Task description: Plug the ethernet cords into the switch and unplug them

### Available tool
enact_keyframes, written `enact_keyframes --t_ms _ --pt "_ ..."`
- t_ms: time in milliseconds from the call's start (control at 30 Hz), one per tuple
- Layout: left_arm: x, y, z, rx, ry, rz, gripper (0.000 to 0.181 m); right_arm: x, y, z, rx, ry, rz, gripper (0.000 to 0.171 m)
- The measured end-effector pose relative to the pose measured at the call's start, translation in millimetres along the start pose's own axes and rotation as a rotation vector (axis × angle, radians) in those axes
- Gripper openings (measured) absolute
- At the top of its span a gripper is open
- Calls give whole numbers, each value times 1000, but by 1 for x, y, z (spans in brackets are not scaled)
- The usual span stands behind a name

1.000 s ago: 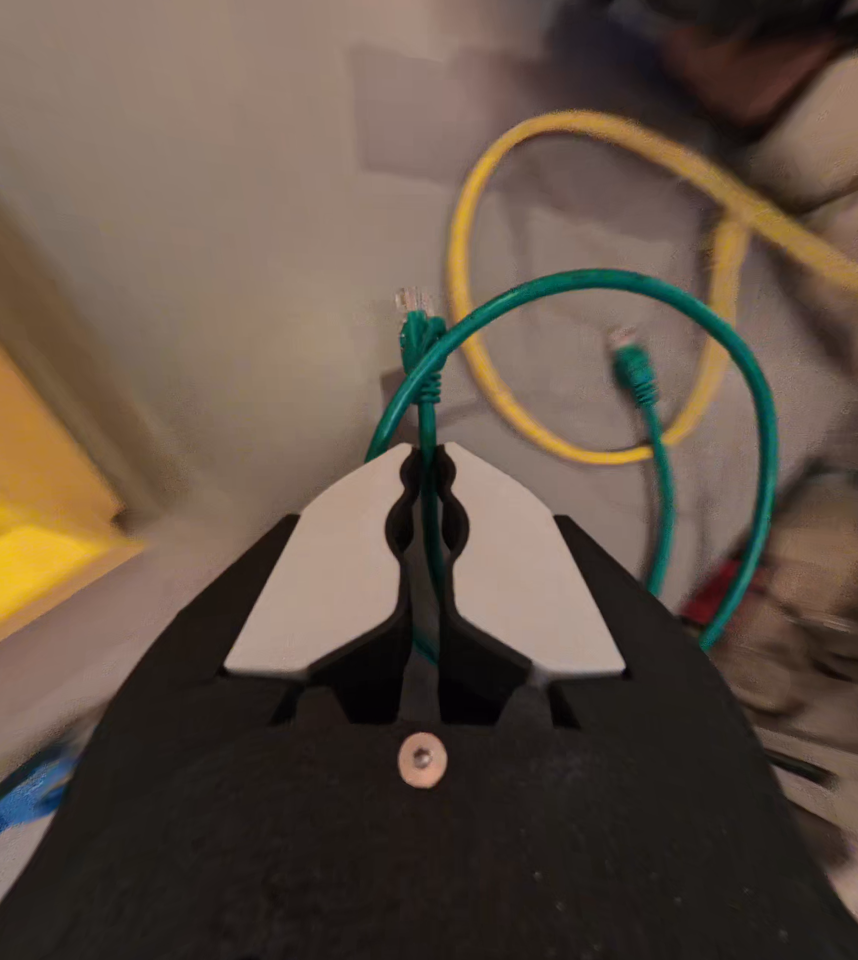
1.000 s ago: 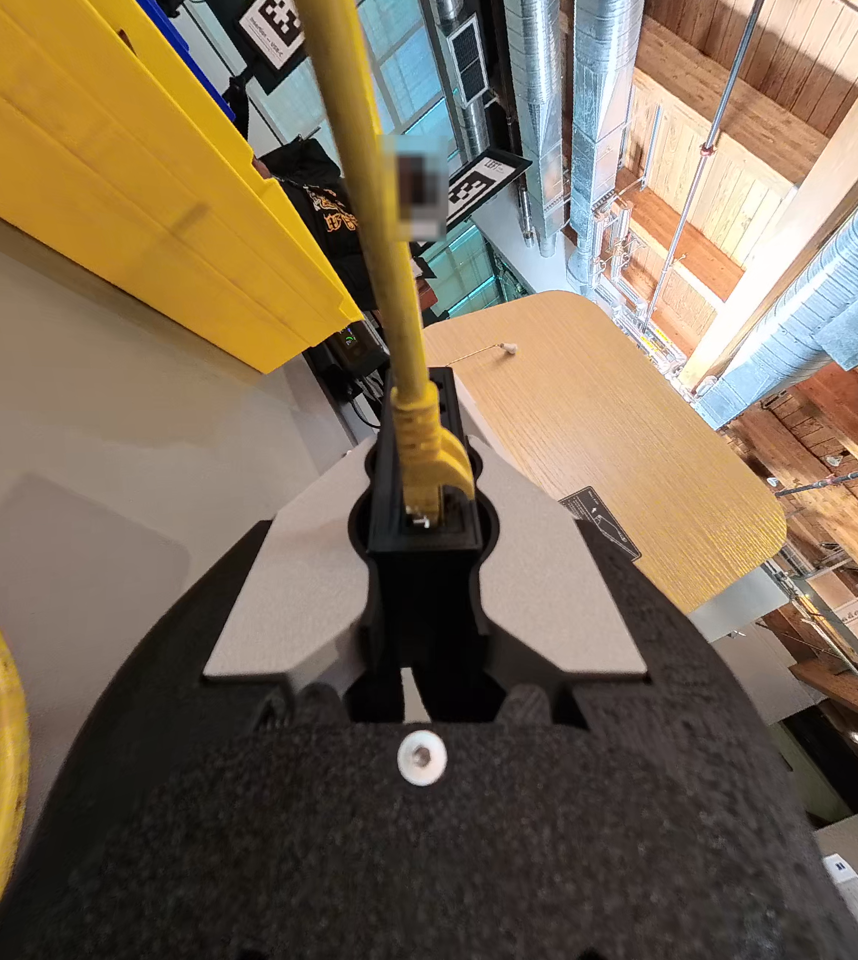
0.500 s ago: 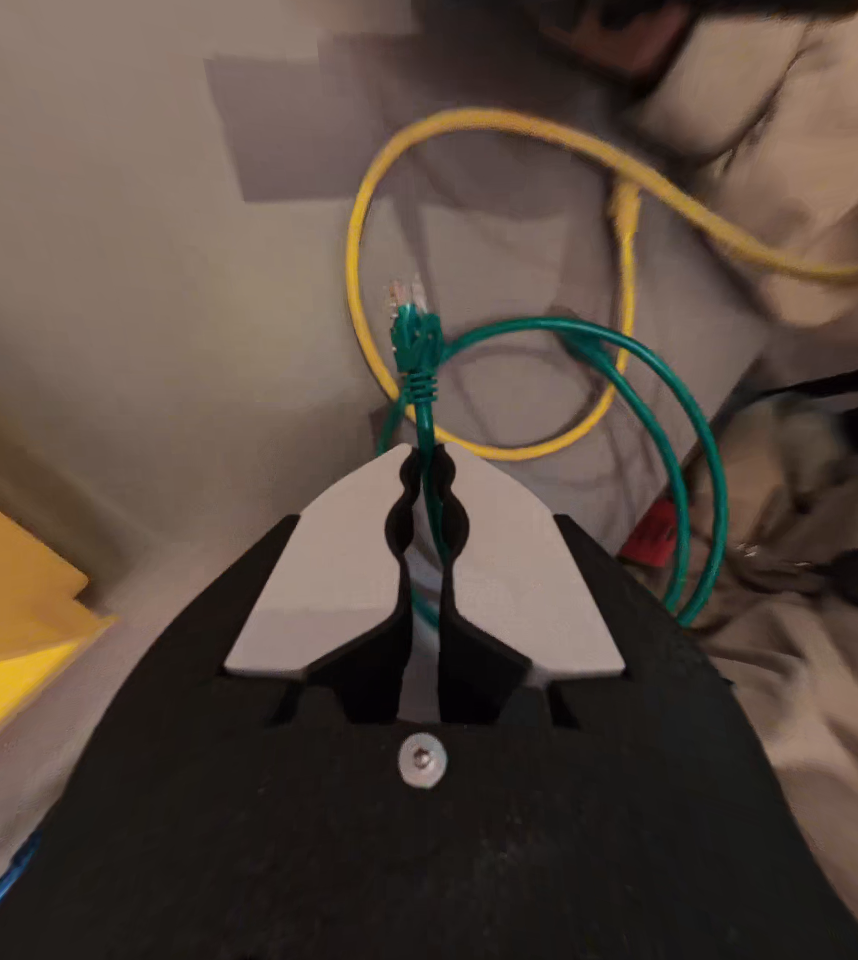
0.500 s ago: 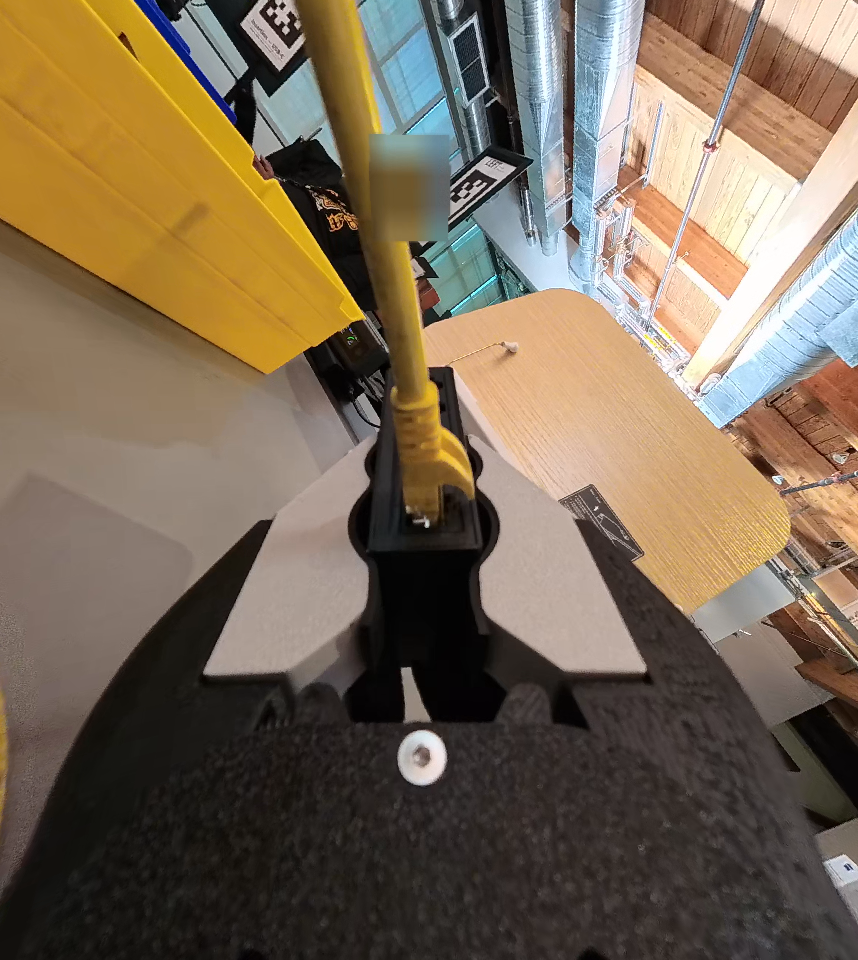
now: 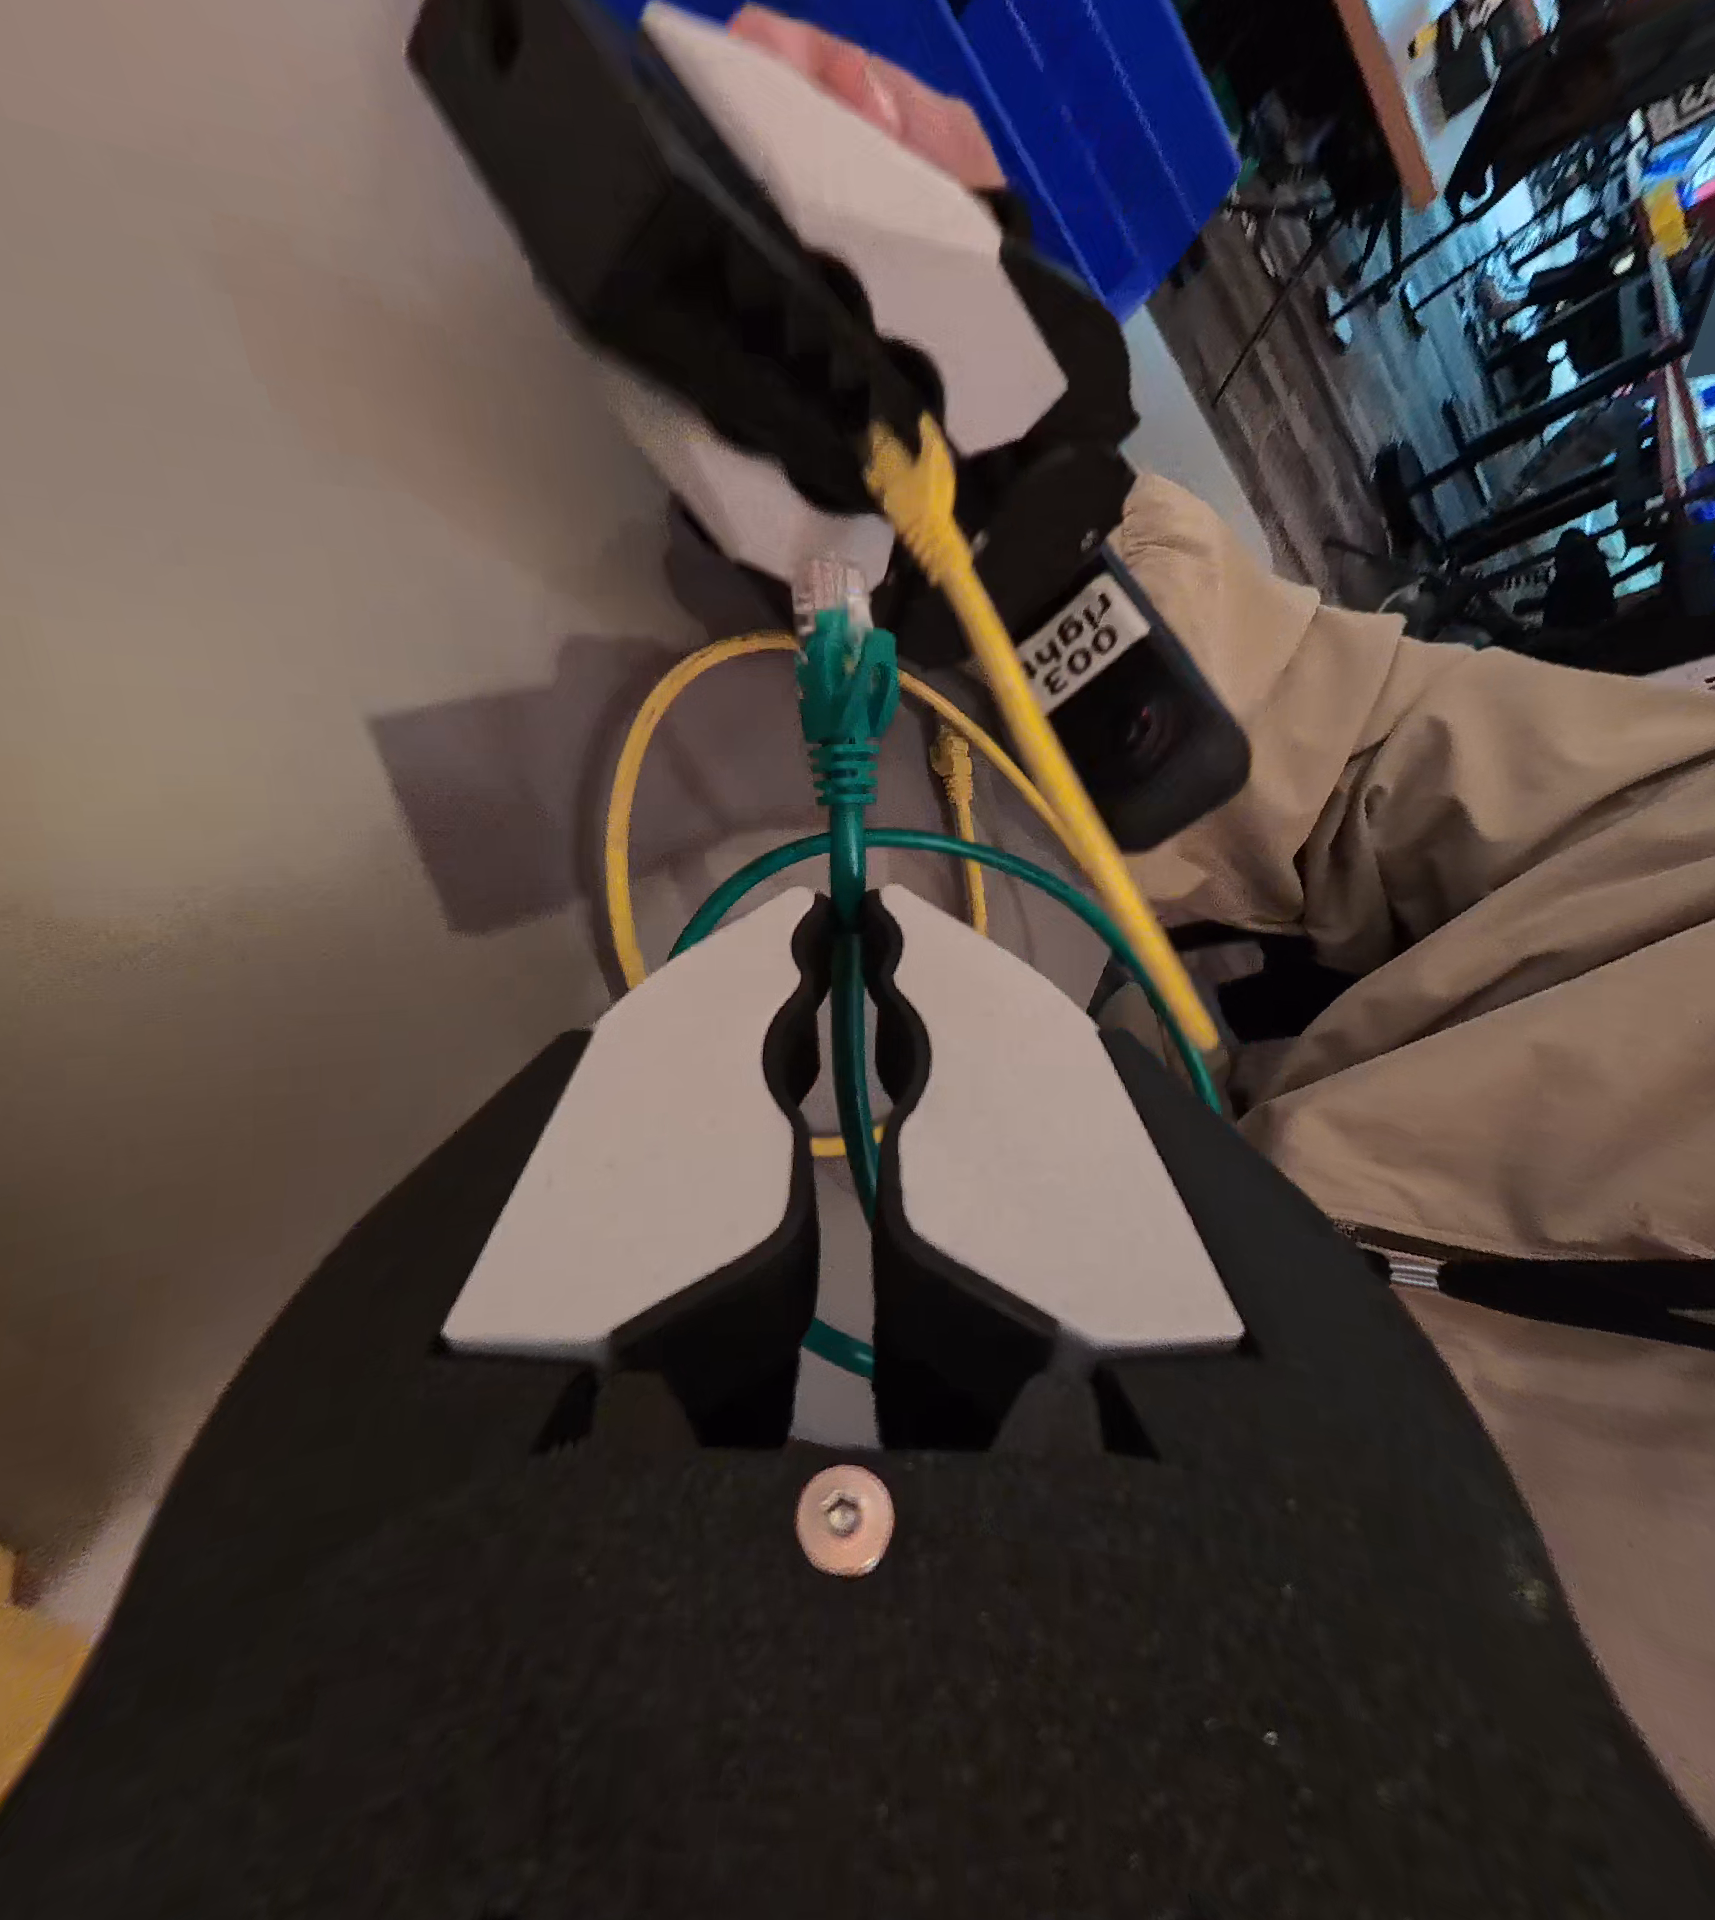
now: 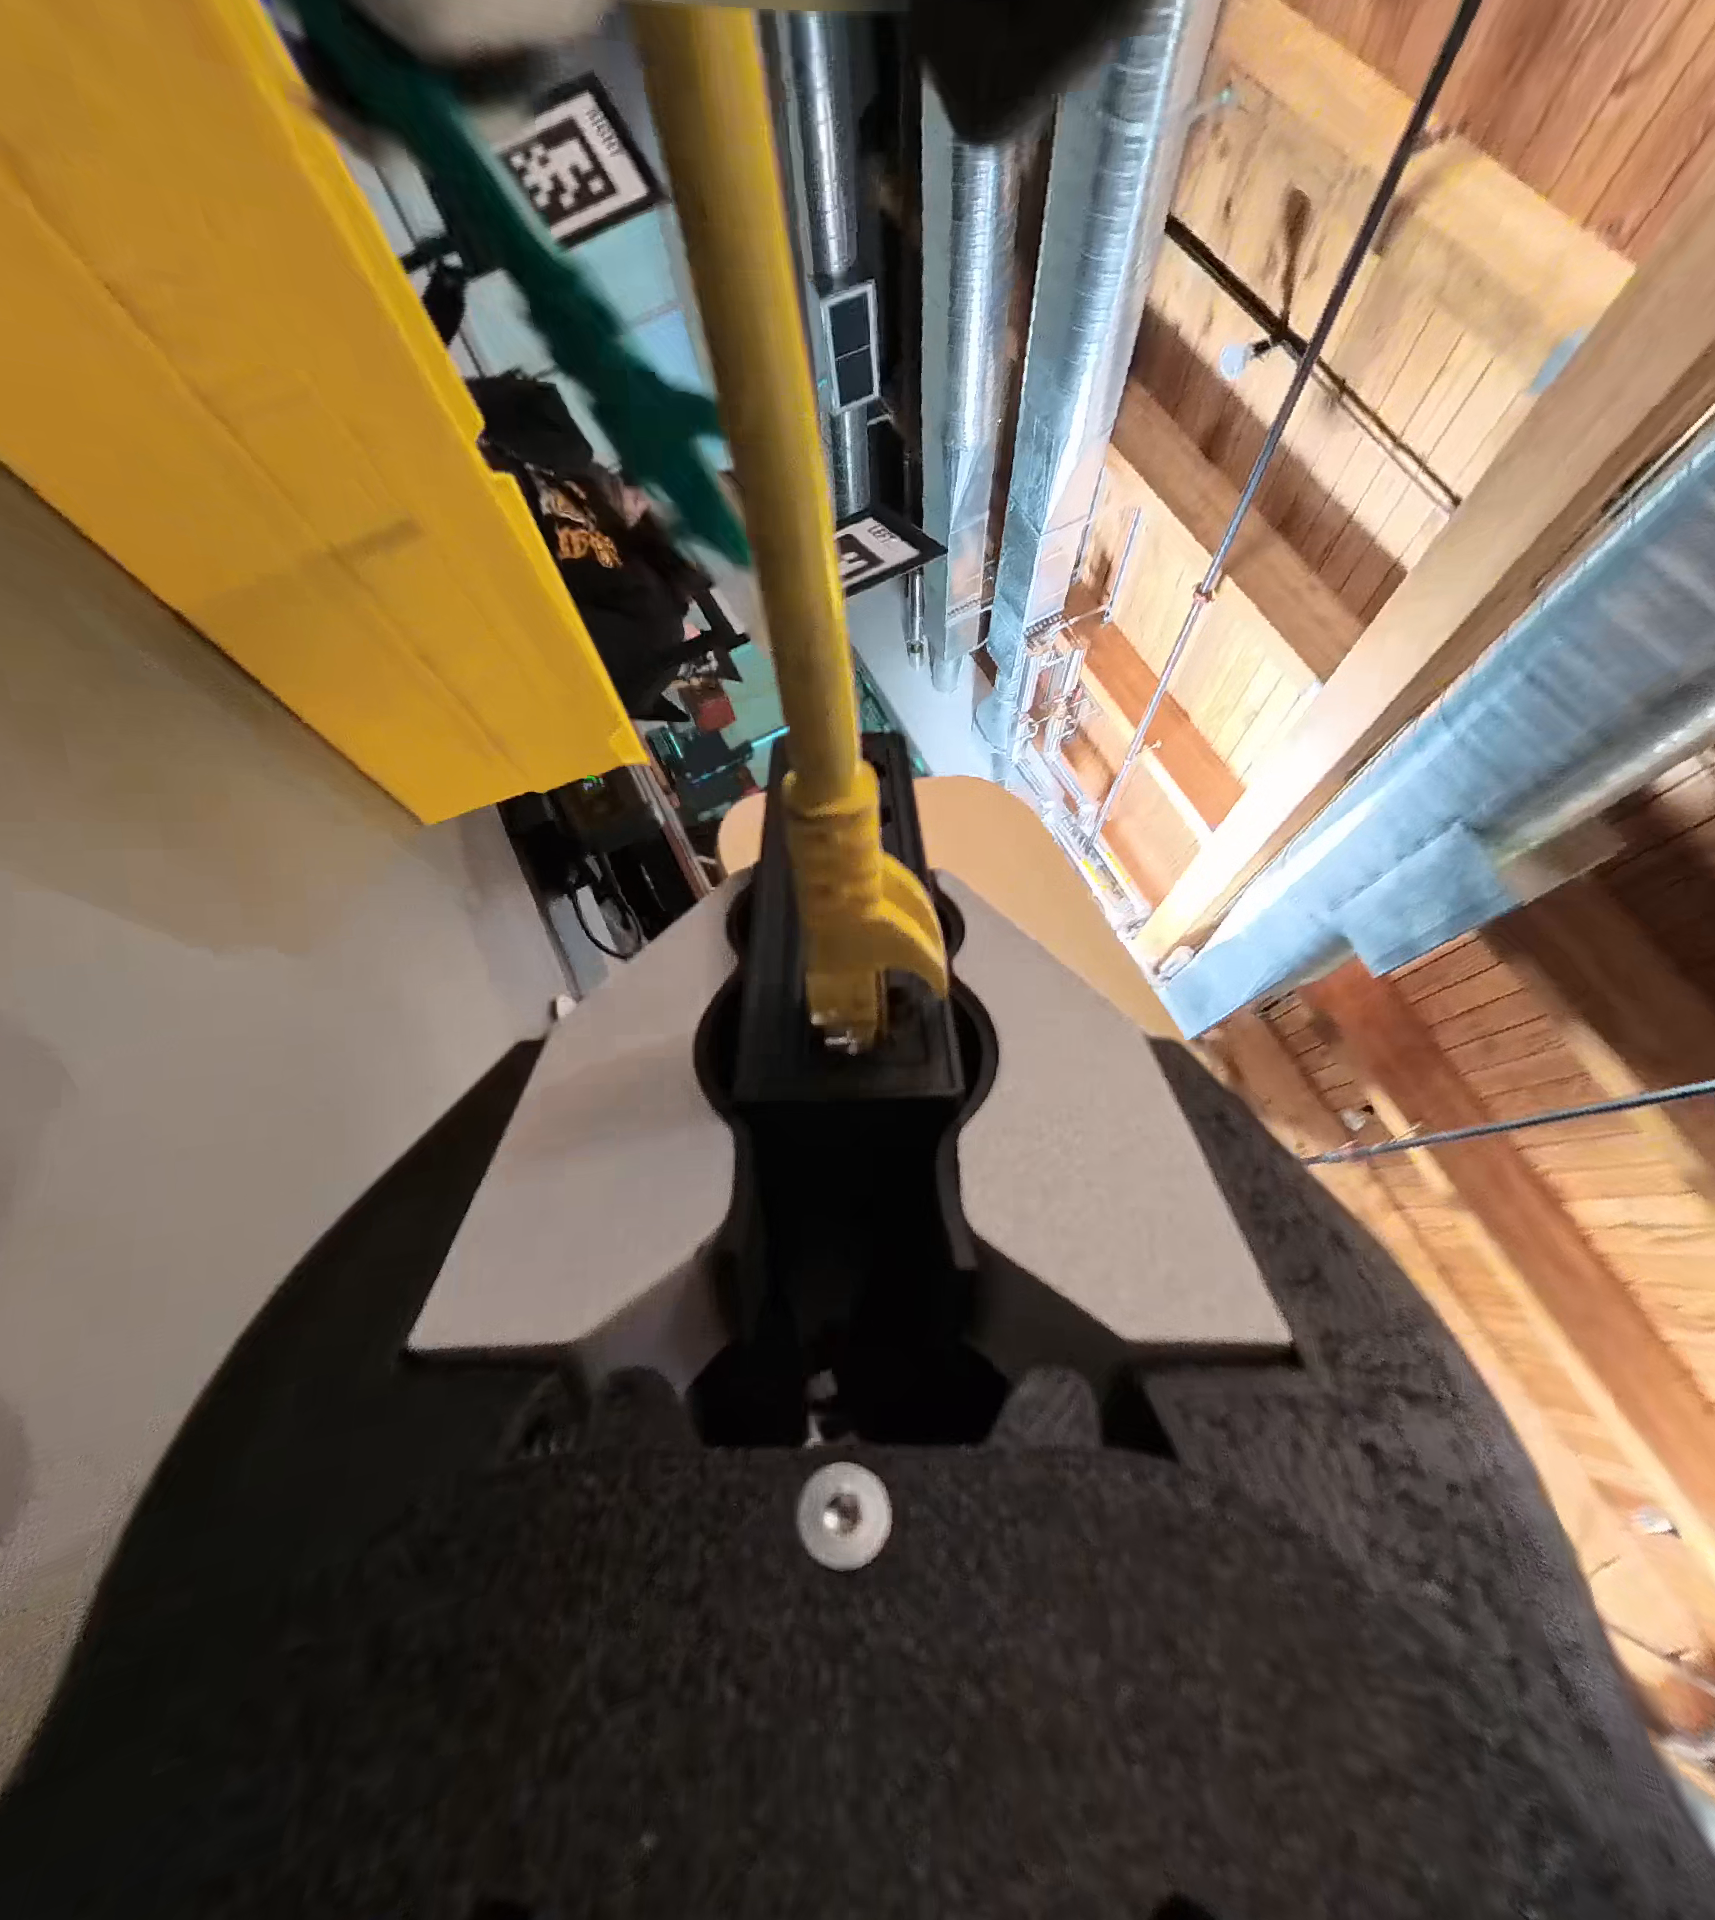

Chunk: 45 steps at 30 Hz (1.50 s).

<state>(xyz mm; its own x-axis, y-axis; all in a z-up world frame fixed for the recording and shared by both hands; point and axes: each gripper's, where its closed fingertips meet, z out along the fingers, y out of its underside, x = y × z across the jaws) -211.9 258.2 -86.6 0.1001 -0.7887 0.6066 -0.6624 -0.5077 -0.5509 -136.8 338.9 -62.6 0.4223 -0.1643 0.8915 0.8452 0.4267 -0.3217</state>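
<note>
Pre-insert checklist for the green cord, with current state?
1. Left gripper clamped on green cord behind its boot: ok.
2. Green plug sticks out past the fingers, unobstructed: ok.
3. Right gripper holding the switch: ok.
4. Yellow cord seated in a switch port: ok.
5. Green plug lined up with a free port: cannot tell.
6. Latch tab orientation: cannot tell, blurred.
</note>
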Motion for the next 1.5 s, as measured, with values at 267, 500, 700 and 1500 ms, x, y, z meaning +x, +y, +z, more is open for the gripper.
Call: enact_keyframes --t_ms 267,500,700,1500 --pt "-8 -17 14 -86 -16 -37 5 -10 -2 0 4 -31 -68 28" --pt "-10 -8 22 -127 -16 -55 5 -17 -2 1 4 -54 -98 28" --pt "-15 -5 23 -157 -41 -55 5 -21 -2 1 0 -69 -134 27" --pt "-22 11 27 -230 -23 -101 5 -36 -4 2 1 -118 -201 28"
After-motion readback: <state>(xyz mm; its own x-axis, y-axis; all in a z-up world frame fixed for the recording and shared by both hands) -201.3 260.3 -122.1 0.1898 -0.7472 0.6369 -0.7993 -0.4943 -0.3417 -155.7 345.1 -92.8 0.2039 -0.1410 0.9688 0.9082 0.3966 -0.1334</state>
